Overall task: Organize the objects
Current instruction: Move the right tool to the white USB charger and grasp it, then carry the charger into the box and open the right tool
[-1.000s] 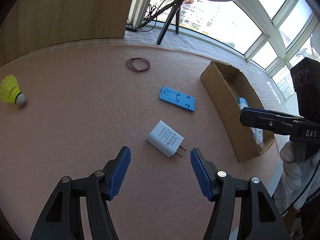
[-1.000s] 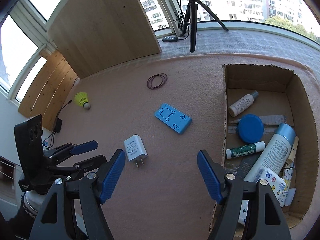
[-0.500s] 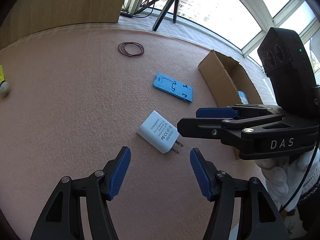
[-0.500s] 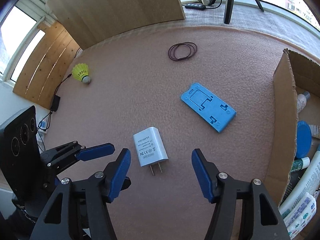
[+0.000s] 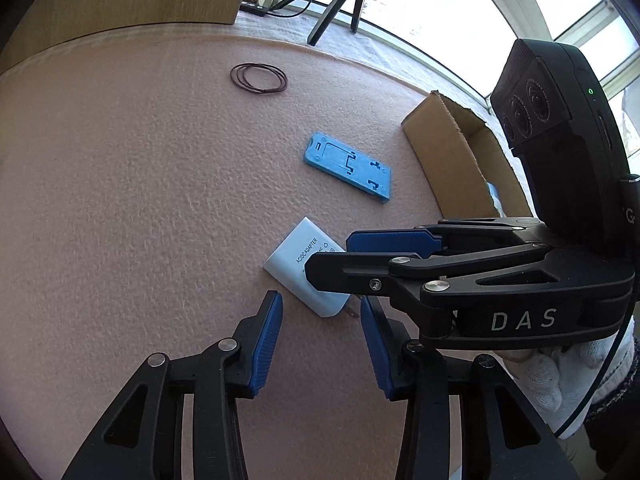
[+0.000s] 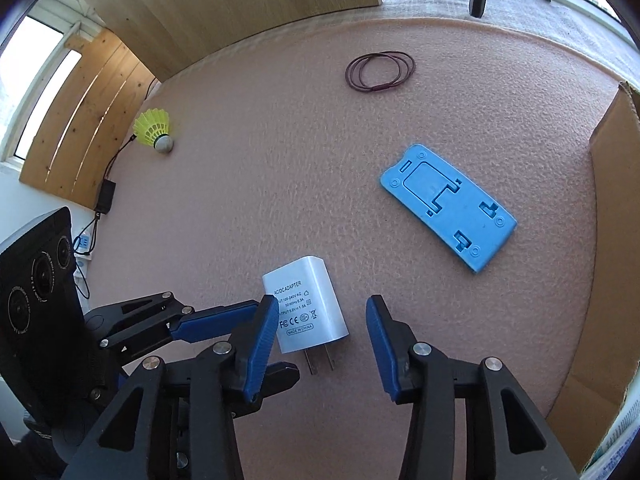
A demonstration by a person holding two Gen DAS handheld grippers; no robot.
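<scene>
In the left wrist view the right gripper (image 5: 352,254) hides part of the white adapter (image 5: 298,268); the cardboard box (image 6: 612,240) is cut off at the right wrist view's right edge, contents mostly unseen

On the mat (image 6: 280,168), seen from the right wrist, the adapter (image 6: 306,304) lies at the centre, prongs toward six o'clock. The phone stand (image 6: 448,206) lies at two o'clock from it, well apart. The rubber bands (image 6: 380,70) lie near twelve o'clock, farther back. The shuttlecock (image 6: 154,132) rests at ten o'clock, near the mat's far-left edge. The cardboard box (image 6: 612,240) stands at three o'clock, beyond the phone stand. A wooden board (image 6: 240,4) stands behind the mat at eleven o'clock. The tripod legs (image 5: 336,4) stand past the mat's far edge, behind the rubber bands.
</scene>
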